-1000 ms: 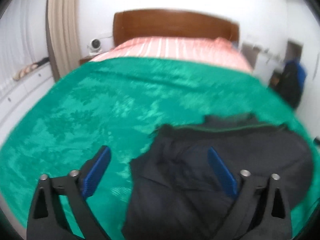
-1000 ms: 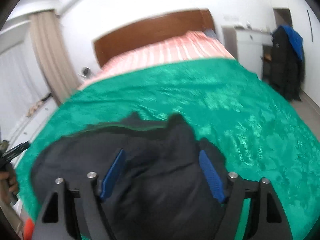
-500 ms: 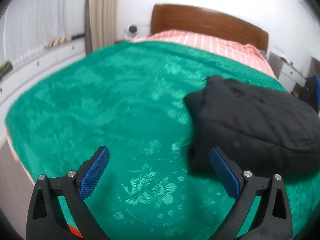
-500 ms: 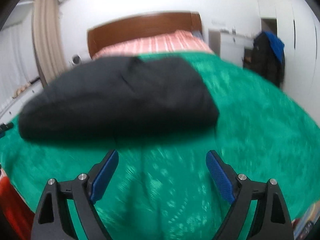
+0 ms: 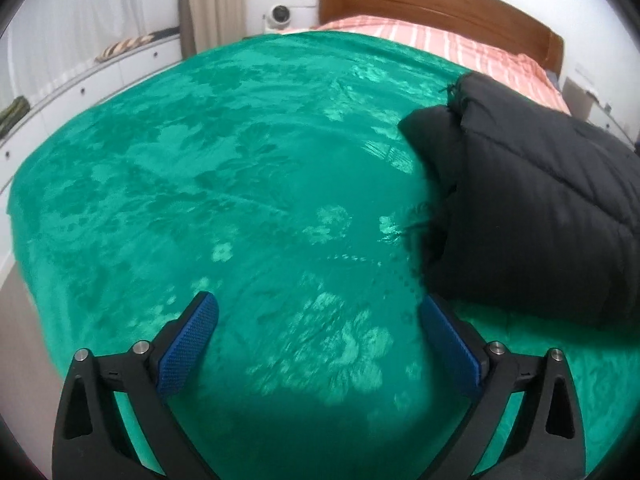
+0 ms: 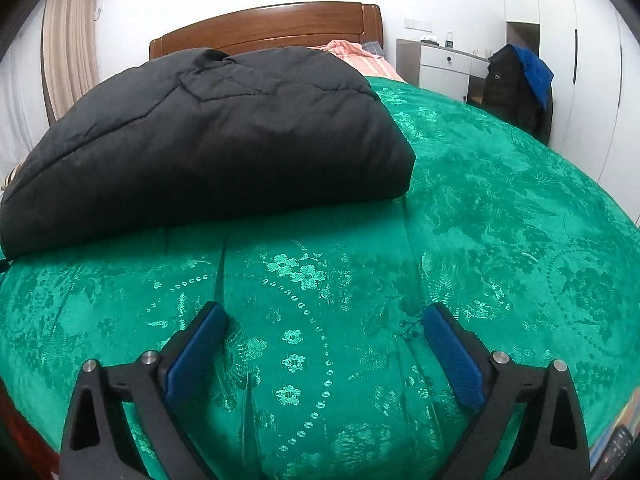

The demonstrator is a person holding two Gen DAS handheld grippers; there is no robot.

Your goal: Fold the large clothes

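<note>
A black padded jacket (image 6: 208, 136) lies folded in a thick bundle on the green bedspread (image 6: 500, 208). In the left wrist view the jacket (image 5: 532, 216) is at the right, beyond my right fingertip. My left gripper (image 5: 318, 320) is open and empty, low over the bedspread (image 5: 200, 160), left of the jacket. My right gripper (image 6: 322, 330) is open and empty, hovering over the bedspread in front of the jacket, apart from it.
A wooden headboard (image 6: 264, 28) and striped pink bedding (image 5: 440, 44) are at the far end. A white dresser (image 6: 448, 68) and a chair with dark and blue clothes (image 6: 520, 88) stand at the right. A curtain (image 5: 200, 4) and a low white cabinet (image 5: 80, 84) are at the left.
Both grippers have pulled back off the jacket toward the foot of the bed. The jacket, loose under them a second ago, now lies as a folded bundle.
</note>
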